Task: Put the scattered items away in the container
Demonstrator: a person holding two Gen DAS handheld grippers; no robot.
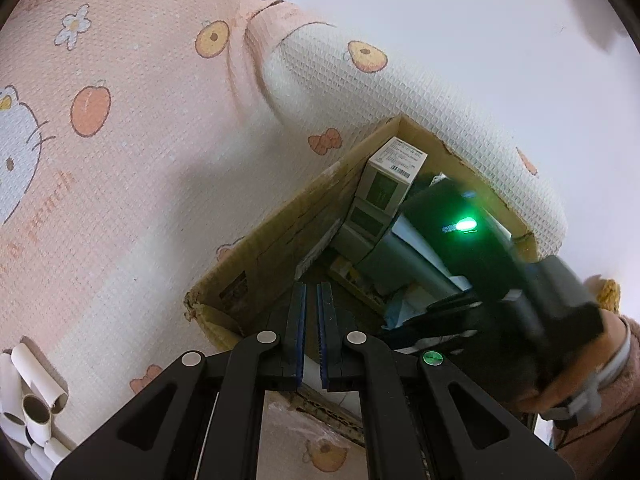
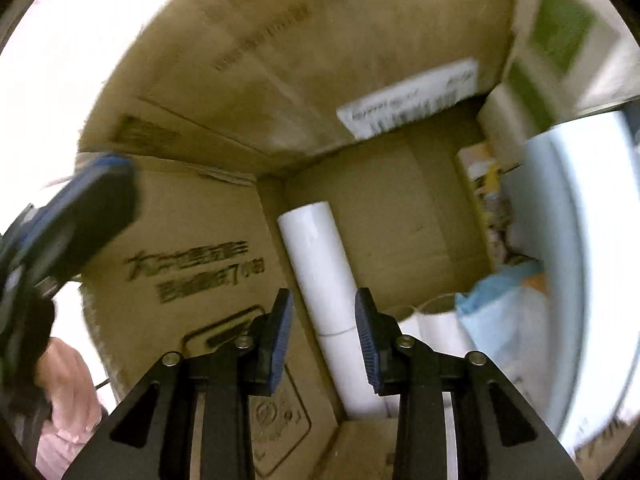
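A brown cardboard box [image 1: 276,236] stands open on a pink patterned bedcover. My left gripper [image 1: 312,292] hovers at its near rim, jaws nearly together with a narrow gap and nothing between them. The right gripper's body [image 1: 480,248] with a green light reaches into the box. In the right wrist view my right gripper [image 2: 324,300] is open inside the box [image 2: 200,240], just above a white tube [image 2: 320,264] lying on the box floor. Several white tubes [image 1: 32,404] lie on the bedcover at lower left.
Inside the box are white-and-green cartons [image 1: 384,188], a pale blue flat item [image 2: 560,240], a blue bag [image 2: 500,312] and a colourful packet [image 2: 484,176]. The left gripper's tip [image 2: 68,216] shows at the box's left rim. White wall [image 1: 480,20] lies beyond the bed.
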